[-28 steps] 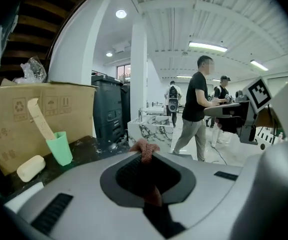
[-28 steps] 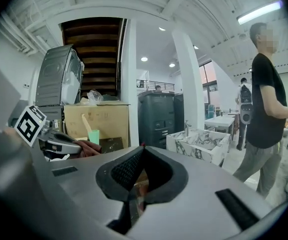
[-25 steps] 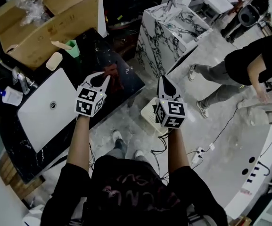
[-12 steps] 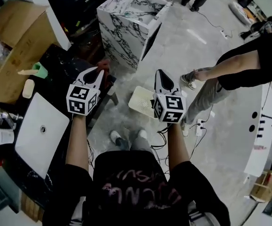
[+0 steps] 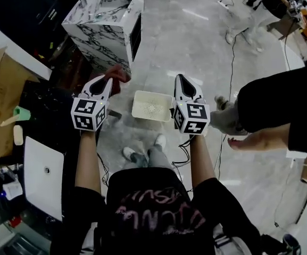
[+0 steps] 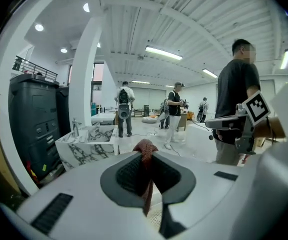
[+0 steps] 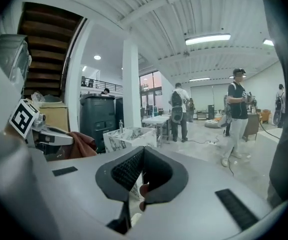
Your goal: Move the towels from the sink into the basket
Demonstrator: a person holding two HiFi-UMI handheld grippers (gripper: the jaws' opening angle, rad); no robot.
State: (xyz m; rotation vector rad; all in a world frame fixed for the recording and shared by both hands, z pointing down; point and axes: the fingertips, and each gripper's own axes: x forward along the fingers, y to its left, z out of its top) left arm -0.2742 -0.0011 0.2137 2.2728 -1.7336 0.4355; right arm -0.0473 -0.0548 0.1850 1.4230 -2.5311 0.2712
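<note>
1. Since the towel [image 5: 117,72] is bound for the basket [image 5: 152,105], the left hand-held gripper [image 5: 107,79] has its jaws clamped on the reddish cloth, which hangs above the floor just left of the basket.
2. The right hand-held gripper [image 5: 180,77] is closed, with nothing seen pinched, and hovers at the basket's right.
3. The sink [image 5: 39,171] lies well apart.

The reddish towel [image 6: 144,150] is rough woven cloth; the white basket [image 5: 142,110] looks matt perforated plastic; the floor [image 5: 196,47] is glossy.
</note>
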